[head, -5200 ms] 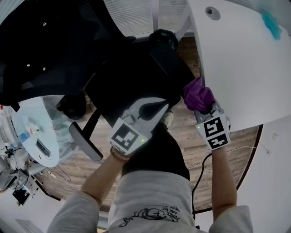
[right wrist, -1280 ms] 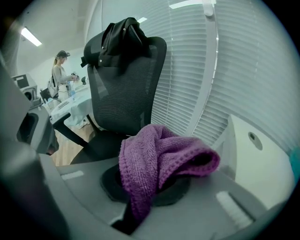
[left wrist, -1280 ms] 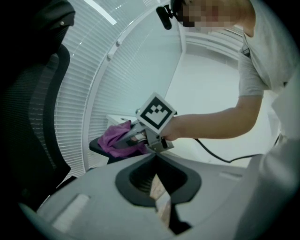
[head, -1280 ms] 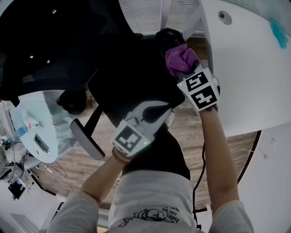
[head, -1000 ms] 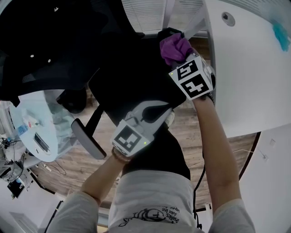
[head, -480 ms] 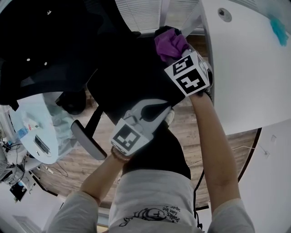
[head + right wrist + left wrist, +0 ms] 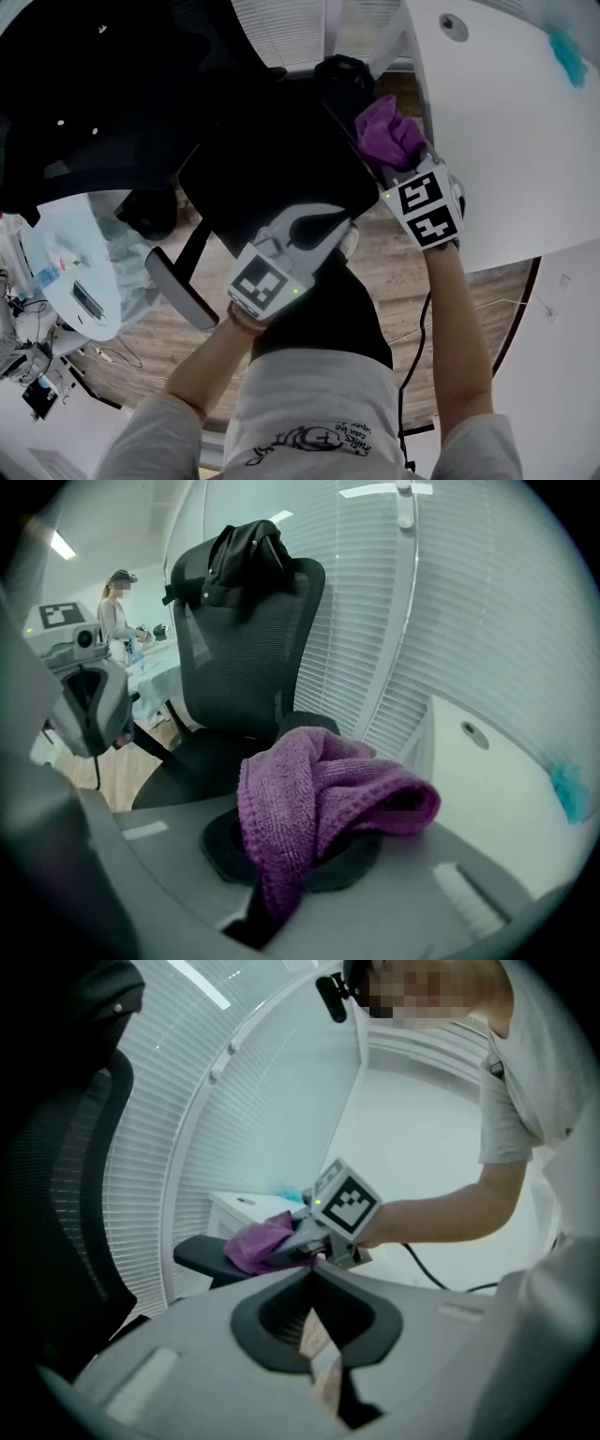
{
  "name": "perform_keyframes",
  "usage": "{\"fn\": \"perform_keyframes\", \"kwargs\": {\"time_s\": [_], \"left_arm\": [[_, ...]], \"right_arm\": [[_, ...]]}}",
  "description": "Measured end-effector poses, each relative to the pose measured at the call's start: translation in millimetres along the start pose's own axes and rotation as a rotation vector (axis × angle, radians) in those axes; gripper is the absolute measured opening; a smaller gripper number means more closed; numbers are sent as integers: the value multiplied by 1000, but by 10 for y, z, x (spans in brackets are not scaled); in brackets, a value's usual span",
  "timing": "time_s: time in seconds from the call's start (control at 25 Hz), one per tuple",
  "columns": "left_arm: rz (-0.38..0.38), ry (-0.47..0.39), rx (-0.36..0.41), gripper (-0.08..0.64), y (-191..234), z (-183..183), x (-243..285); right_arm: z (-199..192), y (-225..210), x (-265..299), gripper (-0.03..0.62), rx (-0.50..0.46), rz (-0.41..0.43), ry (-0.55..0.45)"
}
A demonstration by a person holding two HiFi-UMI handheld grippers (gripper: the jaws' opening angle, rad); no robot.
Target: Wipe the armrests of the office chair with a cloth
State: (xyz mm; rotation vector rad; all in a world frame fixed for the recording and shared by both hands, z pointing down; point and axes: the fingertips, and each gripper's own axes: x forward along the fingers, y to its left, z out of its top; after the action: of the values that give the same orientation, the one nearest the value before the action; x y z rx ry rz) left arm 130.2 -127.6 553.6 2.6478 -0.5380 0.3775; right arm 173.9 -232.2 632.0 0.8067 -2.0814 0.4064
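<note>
Shirt print (image 7: 314,442) unreadable, no other text legible

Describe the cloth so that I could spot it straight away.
Find the black office chair beside the white table. On the armrest nearest that table, the right gripper pinches a crumpled cloth. It is the only purple thing there, fuzzy against the black chair and the white table.
</note>
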Motion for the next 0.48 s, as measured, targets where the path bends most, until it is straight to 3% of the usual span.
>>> {"fn": "perform_keyframes", "kwargs": {"time_s": [0.48], "left_arm": [[-34, -1, 25, 2, -260, 67, 113]], "right_arm": [[-678, 285, -575, 29, 88, -19, 37]]}}
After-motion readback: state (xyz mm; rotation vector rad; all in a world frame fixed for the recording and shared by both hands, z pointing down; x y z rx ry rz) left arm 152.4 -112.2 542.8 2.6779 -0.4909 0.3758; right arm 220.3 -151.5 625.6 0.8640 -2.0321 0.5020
